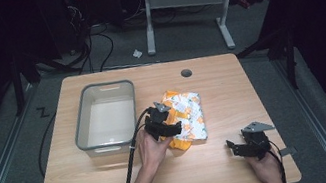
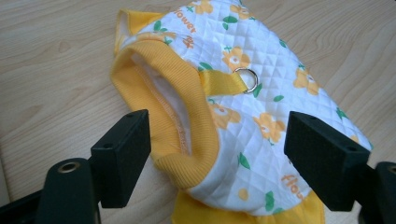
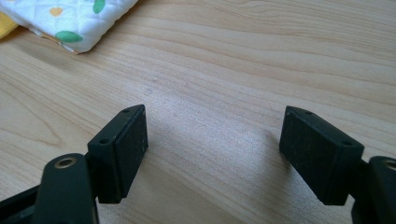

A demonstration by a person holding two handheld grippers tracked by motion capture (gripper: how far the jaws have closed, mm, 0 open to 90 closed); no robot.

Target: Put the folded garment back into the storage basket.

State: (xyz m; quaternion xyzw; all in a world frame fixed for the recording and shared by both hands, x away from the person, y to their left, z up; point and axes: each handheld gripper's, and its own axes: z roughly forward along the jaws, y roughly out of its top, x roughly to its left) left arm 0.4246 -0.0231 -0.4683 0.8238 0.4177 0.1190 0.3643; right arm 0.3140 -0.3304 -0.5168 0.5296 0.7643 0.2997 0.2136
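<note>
A quilted white garment printed with yellow flowers lies at the middle of the wooden table. It has yellow ribbed trim and a metal ring on a yellow strap. My left gripper hangs over its near left edge. In the left gripper view the left gripper is open, its jaws wide apart on either side of the ribbed opening with neither pad pressing on the cloth. My right gripper stands open near the front right of the table. In the right gripper view the right gripper holds nothing, and a garment corner lies ahead at the left.
An empty grey bin sits on the table left of the garment, close to my left hand. A round cable hole is near the far edge. Beyond the table stand a white desk frame and floor cables.
</note>
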